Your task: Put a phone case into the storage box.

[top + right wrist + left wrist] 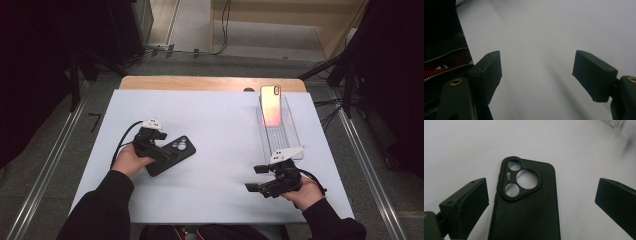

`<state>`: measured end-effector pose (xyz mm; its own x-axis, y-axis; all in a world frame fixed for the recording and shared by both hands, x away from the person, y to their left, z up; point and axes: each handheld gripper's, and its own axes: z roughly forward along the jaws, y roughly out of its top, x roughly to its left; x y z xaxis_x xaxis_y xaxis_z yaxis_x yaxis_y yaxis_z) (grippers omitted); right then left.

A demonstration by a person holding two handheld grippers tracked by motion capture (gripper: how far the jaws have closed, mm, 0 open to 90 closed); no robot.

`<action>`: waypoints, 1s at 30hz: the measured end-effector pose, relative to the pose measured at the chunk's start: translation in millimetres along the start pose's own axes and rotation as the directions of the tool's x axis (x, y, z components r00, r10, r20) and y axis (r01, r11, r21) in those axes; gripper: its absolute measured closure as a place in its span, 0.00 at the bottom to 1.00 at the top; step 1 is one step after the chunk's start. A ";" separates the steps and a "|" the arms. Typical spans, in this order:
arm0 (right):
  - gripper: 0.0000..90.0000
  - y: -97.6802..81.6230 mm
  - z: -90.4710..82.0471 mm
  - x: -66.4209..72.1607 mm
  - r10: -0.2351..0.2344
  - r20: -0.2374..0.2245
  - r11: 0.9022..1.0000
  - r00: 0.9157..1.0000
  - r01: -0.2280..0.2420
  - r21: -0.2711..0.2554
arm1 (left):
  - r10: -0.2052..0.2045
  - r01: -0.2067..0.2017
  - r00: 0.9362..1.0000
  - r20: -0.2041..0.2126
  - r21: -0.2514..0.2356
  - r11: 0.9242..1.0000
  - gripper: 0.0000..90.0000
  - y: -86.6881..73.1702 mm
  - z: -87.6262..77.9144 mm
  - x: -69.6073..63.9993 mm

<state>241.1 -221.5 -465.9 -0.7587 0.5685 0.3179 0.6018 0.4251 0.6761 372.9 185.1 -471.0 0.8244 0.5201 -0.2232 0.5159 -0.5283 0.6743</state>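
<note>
Under left gripper (159, 145), case (526, 205) half-hidden

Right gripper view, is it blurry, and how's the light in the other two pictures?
Right gripper view: soft, the white table smeared with grey streaks. Left gripper view: the black phone case is fairly sharp, evenly lit. High view: the surroundings are dark, and the phone in the clear tray glows orange-pink.
</note>
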 end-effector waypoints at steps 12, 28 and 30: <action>0.24 -0.9 -0.8 -1.2 0.005 0.002 1.000 1.000 -0.005 -0.001 | 0.042 -0.042 0.998 -0.036 0.009 0.999 0.00 -6.6 4.8 1.2; 0.24 -1.6 2.3 -1.4 0.003 0.014 1.000 1.000 -0.003 0.022 | 0.078 -0.075 0.995 -0.054 0.064 0.995 0.00 -18.8 17.8 4.1; 0.24 -1.7 3.0 -1.5 -0.002 0.012 1.000 1.000 0.002 0.025 | 0.088 -0.083 0.994 -0.062 0.078 0.993 0.00 -21.0 20.9 3.4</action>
<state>241.9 -220.9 -469.5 -0.7569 0.5763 0.3082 0.6066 0.4438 0.6596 369.8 183.9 -500.7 0.8507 0.5121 -0.1185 0.4618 -0.6206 0.6337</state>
